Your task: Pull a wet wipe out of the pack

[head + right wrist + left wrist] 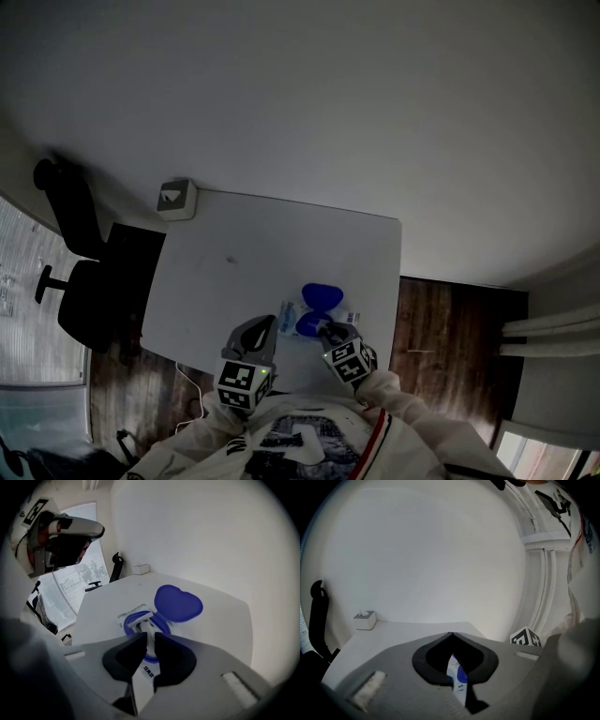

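Chair (80, 281), black, stands on the floor off the bench's left edge, close to it. A small white box (176, 199) sits right on the far left corner of the bench (281, 244). From there the white top runs bare across its whole far half and down its left side, so there is wide open room beyond and to the left of the work. The left claw (267, 326) comes in over the near edge, tips toward the left end of the pack (287, 309). In the left gripper view its jaws meet at the tips (451, 634) with nothing seen between them, and a strip of the pack (458, 679) shows through the hollow behind. The pack lies flat near the near edge, right of the middle. Its blue lid (321, 295) is flipped open toward the far side. The right claw (325, 328) reaches down over the pack's blue ring. In the right gripper view its jaws (149, 637) stand narrow, closed on the white wipe (147, 627) that rises from the ring, with the lid (178, 603) just beyond. A band of bare bench separates the pack from the right edge. Past that edge lies dark wooden floor (441, 319), then pale curtains (553, 333).
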The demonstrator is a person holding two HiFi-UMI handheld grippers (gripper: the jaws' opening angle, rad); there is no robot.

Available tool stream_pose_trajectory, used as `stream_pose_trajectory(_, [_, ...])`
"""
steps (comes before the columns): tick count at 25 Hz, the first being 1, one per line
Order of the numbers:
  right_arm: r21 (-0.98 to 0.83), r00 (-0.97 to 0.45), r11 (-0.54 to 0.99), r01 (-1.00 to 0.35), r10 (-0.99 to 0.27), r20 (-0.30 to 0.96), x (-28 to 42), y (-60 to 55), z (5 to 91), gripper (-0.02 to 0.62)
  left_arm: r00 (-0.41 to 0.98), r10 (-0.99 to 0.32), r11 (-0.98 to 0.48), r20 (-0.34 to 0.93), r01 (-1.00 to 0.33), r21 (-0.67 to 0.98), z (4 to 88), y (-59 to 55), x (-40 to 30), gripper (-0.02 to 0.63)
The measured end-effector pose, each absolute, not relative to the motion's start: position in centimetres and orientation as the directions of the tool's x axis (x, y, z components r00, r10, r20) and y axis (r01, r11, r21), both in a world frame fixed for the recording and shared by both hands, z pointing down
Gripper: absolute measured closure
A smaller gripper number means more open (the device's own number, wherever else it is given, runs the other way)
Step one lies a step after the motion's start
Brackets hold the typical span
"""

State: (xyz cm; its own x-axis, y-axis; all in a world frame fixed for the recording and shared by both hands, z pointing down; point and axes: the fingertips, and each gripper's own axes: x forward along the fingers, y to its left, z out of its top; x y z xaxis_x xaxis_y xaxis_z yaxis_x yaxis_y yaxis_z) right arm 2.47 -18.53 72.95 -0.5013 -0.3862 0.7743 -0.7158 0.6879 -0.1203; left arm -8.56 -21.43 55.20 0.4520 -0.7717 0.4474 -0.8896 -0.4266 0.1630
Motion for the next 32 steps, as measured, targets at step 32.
stream_pose_trajectory(32, [-0.176, -0.515, 0.607, -0.775, -0.447, 0.731, 2.6, -18.1, 70.9, 0.591, 0.45, -0.767, -0.425, 0.456, -0.89, 0.164, 55.7, -20.4, -9.1, 0.601])
